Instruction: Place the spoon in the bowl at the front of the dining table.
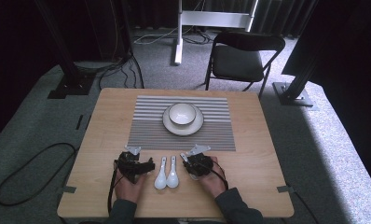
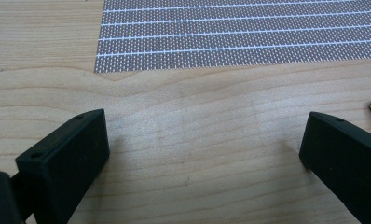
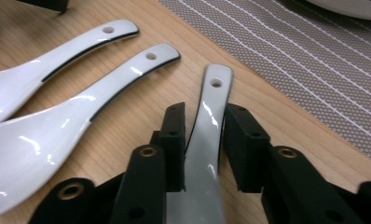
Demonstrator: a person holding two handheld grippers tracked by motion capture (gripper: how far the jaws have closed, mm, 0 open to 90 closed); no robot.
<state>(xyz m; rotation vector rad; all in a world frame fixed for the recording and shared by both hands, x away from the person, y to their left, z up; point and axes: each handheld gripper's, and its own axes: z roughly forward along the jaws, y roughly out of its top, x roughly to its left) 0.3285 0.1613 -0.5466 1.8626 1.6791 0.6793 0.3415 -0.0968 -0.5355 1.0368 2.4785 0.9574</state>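
Note:
Two white ceramic spoons point(image 1: 166, 173) lie side by side on the wooden table point(image 1: 256, 154) near its front edge, handles pointing away from me. In the right gripper view they lie at the left point(image 3: 81, 109). A third white spoon point(image 3: 215, 81) lies to their right, and my right gripper point(image 3: 204, 121) is shut on its handle, one jaw against each side. In the high view that gripper point(image 1: 194, 163) sits just right of the pair. My left gripper point(image 1: 136, 165) rests left of the spoons. It is open point(image 2: 202, 140), its jaws wide apart over bare wood.
A grey striped placemat point(image 1: 146, 126) covers the table's middle, with a white bowl point(image 1: 182, 113) on a white plate point(image 1: 170, 125) at its centre. A black folding chair point(image 1: 242, 58) stands beyond the far edge. Cables run over the carpet at the left.

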